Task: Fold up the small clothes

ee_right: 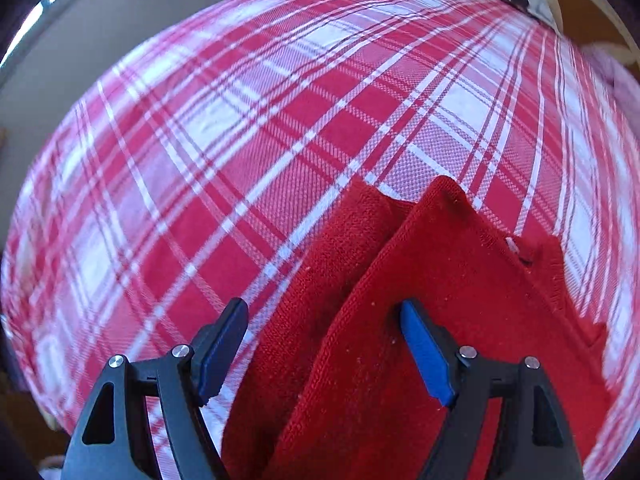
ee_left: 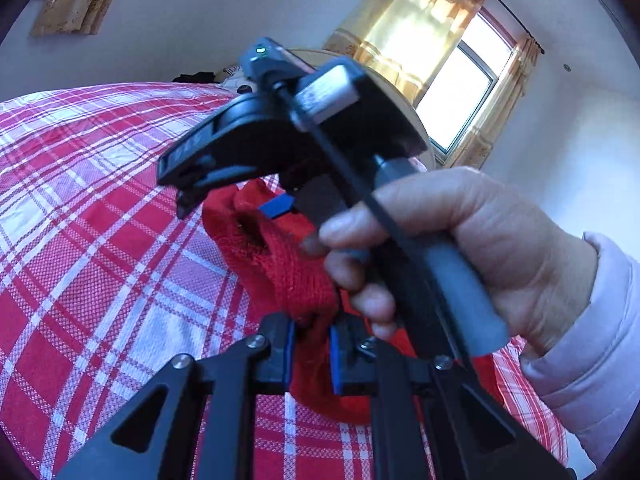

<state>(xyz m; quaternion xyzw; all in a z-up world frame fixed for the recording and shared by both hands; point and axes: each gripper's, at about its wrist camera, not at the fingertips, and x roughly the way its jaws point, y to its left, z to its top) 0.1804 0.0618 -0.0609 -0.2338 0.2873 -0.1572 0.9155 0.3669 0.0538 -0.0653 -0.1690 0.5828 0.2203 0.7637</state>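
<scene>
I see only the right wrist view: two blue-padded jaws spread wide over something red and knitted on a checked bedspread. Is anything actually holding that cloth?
Observer: Yes. The left wrist view shows the left gripper shut on a bunched part of the red garment.
Visitor: Who holds the tool I am looking through?
Observer: A hand in a pale pink sleeve is wrapped round the handle of the right gripper.
Visitor: Anything else in the room?
Observer: A bright window with yellow curtains, at the upper right of the left wrist view.
</scene>
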